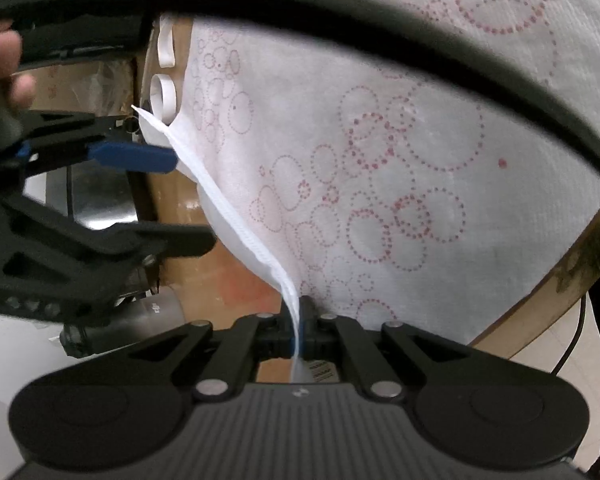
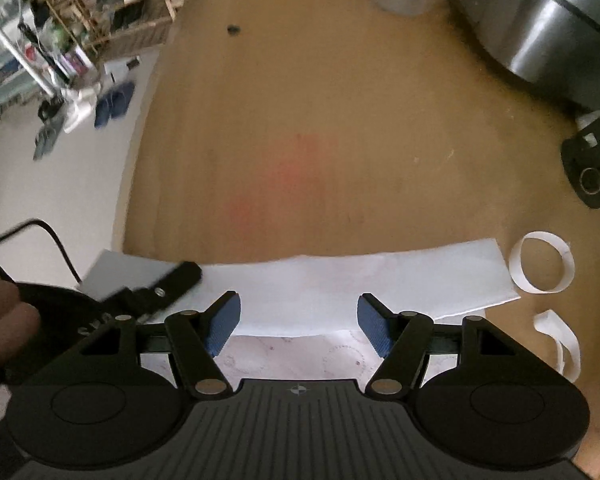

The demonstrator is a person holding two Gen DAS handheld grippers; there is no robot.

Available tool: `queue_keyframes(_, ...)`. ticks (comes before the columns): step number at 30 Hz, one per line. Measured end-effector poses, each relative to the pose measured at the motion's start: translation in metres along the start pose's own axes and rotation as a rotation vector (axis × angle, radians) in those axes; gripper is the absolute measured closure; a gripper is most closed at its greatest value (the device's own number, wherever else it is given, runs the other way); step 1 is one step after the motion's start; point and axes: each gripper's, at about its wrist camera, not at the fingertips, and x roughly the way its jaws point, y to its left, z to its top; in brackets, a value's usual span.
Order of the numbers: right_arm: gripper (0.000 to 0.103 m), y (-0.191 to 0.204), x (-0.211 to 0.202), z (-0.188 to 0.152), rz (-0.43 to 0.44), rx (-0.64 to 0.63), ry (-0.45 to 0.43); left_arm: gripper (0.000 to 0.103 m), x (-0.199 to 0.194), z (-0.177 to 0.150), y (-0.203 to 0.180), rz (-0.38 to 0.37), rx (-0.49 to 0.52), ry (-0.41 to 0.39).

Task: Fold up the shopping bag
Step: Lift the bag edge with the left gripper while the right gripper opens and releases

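bag's place: the shopping bag (image 1: 380, 184) is lying spread across the tabletop (image 2: 300, 120), filling the centre and right of the left wrist view; in the right wrist view its folded white edge is running across the lower middle of the frame.
bag's handling: it is looking like thin non-woven cloth, white with red dotted circles, so i am judging it light, soft and floppy, sagging wherever it is unsupported and creasing easily, not fragile.
where to hold: the stitched hem (image 1: 236, 224) is looking like the firmest line to pinch; the flat printed middle is giving little to catch.
left gripper: the left gripper (image 1: 300, 320) is pinching that hem, jaws fully closed on the cloth, lifting a ridge of it at the bottom centre of its view.
right gripper: the right gripper (image 2: 299, 320) is hanging over the folded edge with jaws standing apart and nothing between the blue pads (image 2: 224, 322); it is also showing at the left of the left wrist view.
handles: two white loops (image 2: 542, 262) are lying loose on the bare wood at the right of the right wrist view, and could be flopping out of a fold.
things around: a dark metal pot (image 2: 540, 28) is sitting at the upper right, well apart; a cluttered shelf (image 2: 80, 20) is standing on the floor at the upper left.
in the way: nothing is lying on the bag itself; a black cable (image 2: 48, 236) is curling at the left edge.
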Motion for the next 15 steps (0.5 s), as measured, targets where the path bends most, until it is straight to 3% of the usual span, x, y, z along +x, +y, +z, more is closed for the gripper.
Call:
queue_keyframes(10, 0.039, 0.018, 0.029, -0.005, -0.010, -0.050, 0.060, 0.103, -0.001, 0.001, -0.001, 0.002, -0.009, 0.002)
queue_keyframes(15, 0.030, 0.019, 0.029, -0.009, -0.017, -0.065, 0.047, 0.103, -0.002, 0.001, -0.004, 0.011, -0.006, 0.003)
